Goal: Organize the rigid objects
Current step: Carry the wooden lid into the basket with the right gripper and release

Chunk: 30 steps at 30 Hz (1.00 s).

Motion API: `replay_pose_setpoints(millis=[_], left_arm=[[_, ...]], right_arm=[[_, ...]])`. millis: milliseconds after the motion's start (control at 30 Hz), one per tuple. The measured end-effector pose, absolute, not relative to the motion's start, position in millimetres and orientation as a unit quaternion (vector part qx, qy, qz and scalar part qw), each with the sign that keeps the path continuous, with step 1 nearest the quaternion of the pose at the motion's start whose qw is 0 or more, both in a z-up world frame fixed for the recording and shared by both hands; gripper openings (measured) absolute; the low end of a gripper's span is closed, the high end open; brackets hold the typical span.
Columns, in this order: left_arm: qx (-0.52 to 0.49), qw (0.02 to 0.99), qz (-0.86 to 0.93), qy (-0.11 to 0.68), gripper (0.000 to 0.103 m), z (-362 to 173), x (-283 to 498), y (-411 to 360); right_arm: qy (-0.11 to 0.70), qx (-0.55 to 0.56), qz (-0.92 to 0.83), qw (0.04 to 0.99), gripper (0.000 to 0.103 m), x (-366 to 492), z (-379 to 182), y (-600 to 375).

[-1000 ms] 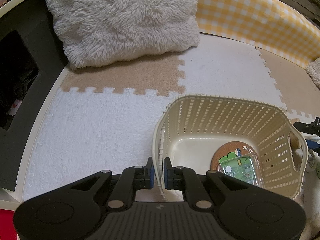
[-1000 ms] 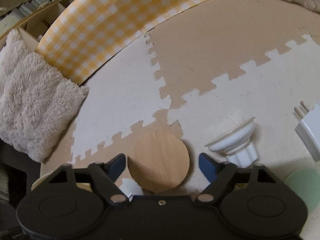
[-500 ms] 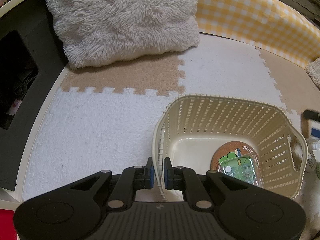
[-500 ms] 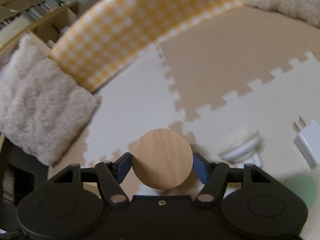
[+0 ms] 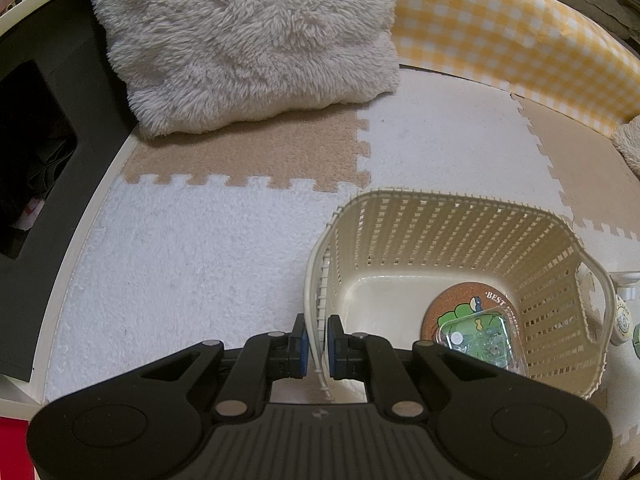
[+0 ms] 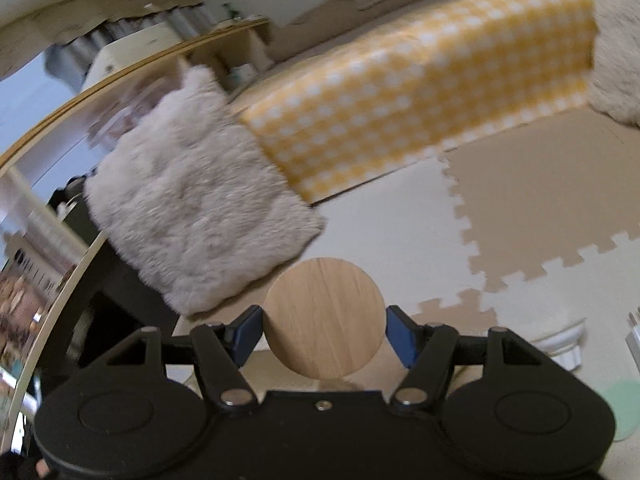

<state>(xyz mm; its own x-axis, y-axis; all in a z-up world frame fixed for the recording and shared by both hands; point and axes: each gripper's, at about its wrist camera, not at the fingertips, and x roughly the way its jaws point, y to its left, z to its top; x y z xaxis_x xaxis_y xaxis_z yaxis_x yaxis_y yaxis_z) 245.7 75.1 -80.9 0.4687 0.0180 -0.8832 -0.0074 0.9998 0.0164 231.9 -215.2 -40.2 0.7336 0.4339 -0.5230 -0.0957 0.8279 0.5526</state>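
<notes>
So progress-wise, it looks roughly midway. Two things are already parked in the cream basket (image 5: 460, 236): a cork coaster (image 5: 452, 312) with a cartoon print and a clear plastic case (image 5: 480, 338) lying on top of it. The basket's near wall is pinched tight by the left hand-held gripper (image 5: 314, 342), presumably to keep it steady on the floor mat (image 5: 180, 260).

The wooden disc (image 6: 324, 318) is clamped edge-to-edge by the right hand-held gripper (image 6: 324, 334) and is held up in the air, clear of the mat, so it's probably next into the basket.

Left on the mat on the right: a white ribbed piece (image 6: 560, 340), a white plug adapter (image 6: 634, 340) at the frame edge, and a pale green disc (image 6: 622, 408). Those would need collecting too.
</notes>
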Motion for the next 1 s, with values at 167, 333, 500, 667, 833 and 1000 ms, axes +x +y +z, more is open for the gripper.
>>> replay_pose_setpoints(millis=[167, 333, 500, 667, 833, 1000], left_arm=[[0.005, 0.857, 0.008, 0.515, 0.009, -81, 246, 75], [0.003, 0.857, 0.007, 0.515, 0.009, -82, 246, 75], [0.004, 0.857, 0.007, 0.515, 0.009, -82, 246, 76], [0.002, 0.857, 0.007, 0.515, 0.009, -82, 246, 76], [-0.002, 0.857, 0.005, 0.514, 0.009, -81, 246, 78], [-0.007, 0.857, 0.004, 0.515, 0.009, -81, 246, 78]], right_arm=[[0.336, 0.219, 0.179, 0.898, 0.068, 222, -34, -193], [0.351, 0.171, 0.203, 0.898, 0.068, 217, -37, -166], [0.369, 0.122, 0.215, 0.896, 0.068, 215, -48, -135], [0.387, 0.086, 0.228, 0.889, 0.068, 218, -60, -106], [0.409, 0.043, 0.236, 0.881, 0.068, 222, -74, -79], [0.426, 0.037, 0.24, 0.871, 0.068, 227, -88, -63]])
